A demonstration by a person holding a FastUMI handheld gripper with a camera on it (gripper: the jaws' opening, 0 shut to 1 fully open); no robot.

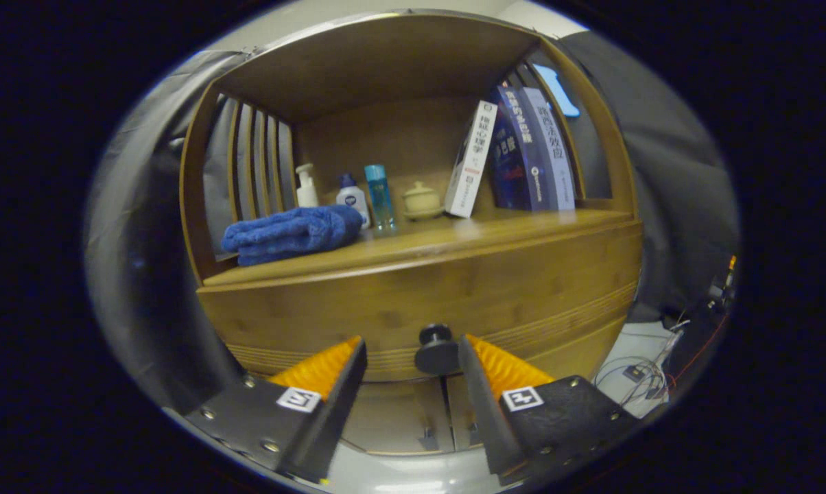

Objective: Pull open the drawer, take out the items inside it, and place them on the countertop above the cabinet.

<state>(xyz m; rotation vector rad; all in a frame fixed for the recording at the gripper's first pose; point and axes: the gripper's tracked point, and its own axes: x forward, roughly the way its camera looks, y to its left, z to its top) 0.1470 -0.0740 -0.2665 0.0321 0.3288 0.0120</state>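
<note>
Claw (413, 357) is spread apart, not clamped on anything, with the drawer knob (436, 348) sitting between the fingers, closer to the right one. Drawer (454, 302) looks closed, so its contents are hidden. Towel (291, 233), bottles (379, 195) and books (523, 151) sit on the countertop (495, 230) above.

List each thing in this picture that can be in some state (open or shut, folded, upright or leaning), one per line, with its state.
Drawer: shut.
Drawer knob: between the fingers, nearer the right one, not clamped.
Gripper: open.
Blue towel: folded, lying on the countertop.
White book: leaning right against the blue books.
Blue books: standing, tilted.
Pump bottle: upright.
Blue bottle: upright, capped.
Lidded cup: lid on.
</note>
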